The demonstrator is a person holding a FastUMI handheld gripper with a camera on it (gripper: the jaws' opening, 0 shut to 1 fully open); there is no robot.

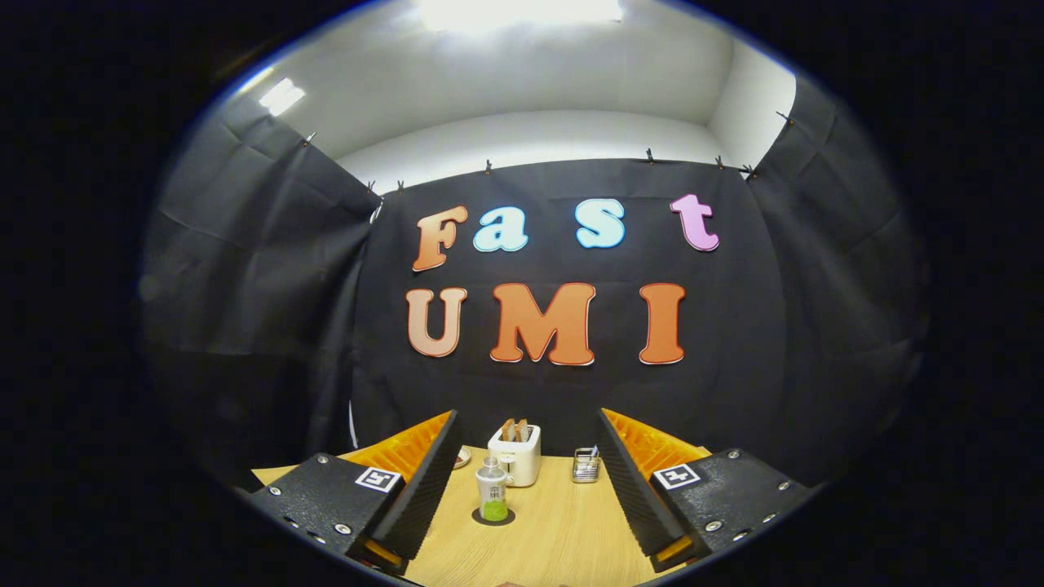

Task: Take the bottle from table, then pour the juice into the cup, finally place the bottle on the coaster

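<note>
Gripper (526,481) spread wide, its ribbed black fingers (424,489) holding nothing. Clear plastic bottle (492,489) stands upright on round dark coaster (493,517), on wood-grain table (555,538).

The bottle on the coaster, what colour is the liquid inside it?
Green, low in the bottle, seen in the gripper view beyond the open fingers.

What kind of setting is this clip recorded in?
Probably a staged recording booth dressed as a kitchen table: black cloth clipped up as walls around a wooden table holding a toaster and a juice bottle on a dark coaster. The tool is open.
</note>
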